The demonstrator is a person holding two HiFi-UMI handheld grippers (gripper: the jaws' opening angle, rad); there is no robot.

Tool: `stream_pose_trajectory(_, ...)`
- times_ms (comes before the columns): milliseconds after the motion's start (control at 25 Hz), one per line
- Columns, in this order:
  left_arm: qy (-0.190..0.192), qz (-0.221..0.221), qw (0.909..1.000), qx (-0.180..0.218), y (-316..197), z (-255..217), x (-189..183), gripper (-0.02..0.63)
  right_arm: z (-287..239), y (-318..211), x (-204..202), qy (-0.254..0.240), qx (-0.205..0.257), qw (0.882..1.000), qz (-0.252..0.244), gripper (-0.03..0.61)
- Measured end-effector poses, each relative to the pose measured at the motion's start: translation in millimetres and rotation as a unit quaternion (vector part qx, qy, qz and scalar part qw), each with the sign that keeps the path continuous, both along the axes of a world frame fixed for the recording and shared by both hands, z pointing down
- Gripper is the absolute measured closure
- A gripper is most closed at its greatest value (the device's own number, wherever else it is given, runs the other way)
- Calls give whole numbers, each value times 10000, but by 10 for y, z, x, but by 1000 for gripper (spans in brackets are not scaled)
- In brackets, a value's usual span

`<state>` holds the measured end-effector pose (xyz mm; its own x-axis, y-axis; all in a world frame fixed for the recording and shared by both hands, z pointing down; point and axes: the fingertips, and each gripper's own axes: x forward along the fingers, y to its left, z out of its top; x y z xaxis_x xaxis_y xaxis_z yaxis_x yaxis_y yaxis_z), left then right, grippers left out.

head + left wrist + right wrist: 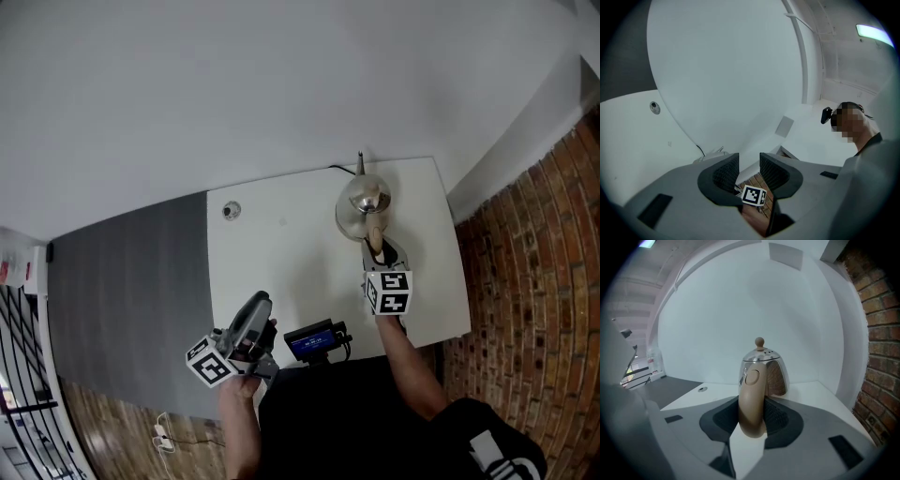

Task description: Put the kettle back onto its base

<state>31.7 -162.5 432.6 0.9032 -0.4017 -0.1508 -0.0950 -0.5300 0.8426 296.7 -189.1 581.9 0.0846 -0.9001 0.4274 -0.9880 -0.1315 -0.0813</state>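
Observation:
A shiny steel kettle [364,204] with a knob on its lid stands at the back of the white table [281,272]. Its beige handle [375,240] points toward me. My right gripper [380,257] is shut on that handle. In the right gripper view the handle [752,397] fills the gap between the dark pads [777,417], with the kettle body [774,373] just beyond. No base shows; the kettle's underside is hidden. My left gripper [258,306] hovers near the table's front edge, and its jaws stand open [749,171] with nothing between them.
A black cable [339,170] runs from the table's back edge to the kettle. A small round grommet [231,211] sits at the table's back left. A black device with a blue screen [314,339] is at the front edge. A brick wall [534,262] stands on the right and a grey surface [122,300] lies on the left.

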Motion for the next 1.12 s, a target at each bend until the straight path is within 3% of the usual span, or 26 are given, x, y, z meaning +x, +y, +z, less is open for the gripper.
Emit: stream_pose_trajectory(1120,-400,-72,9991,-142,566,72,234,479,3,177,-48,-2,10,9981,-616,439)
